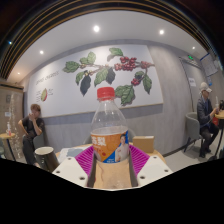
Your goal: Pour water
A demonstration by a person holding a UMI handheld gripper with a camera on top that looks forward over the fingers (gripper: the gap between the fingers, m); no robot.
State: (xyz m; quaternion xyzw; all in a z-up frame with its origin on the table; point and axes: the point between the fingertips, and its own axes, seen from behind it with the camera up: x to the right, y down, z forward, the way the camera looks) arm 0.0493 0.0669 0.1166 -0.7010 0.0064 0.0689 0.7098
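A clear plastic bottle (109, 128) with a red cap (105, 94) and an orange label stands upright between my fingers. It holds pale liquid. My gripper (112, 160) is shut on the bottle: the pink pads (85, 156) press on its sides at both left and right. The bottle is held up off any surface, in front of the wall. A white paper cup (45, 155) stands to the left, lower down beside the left finger.
A wall with a leaf and berry mural (108, 72) is ahead. A person (32, 128) sits at a table on the left. Another person (207, 112) sits on the right. Ceiling lights are above.
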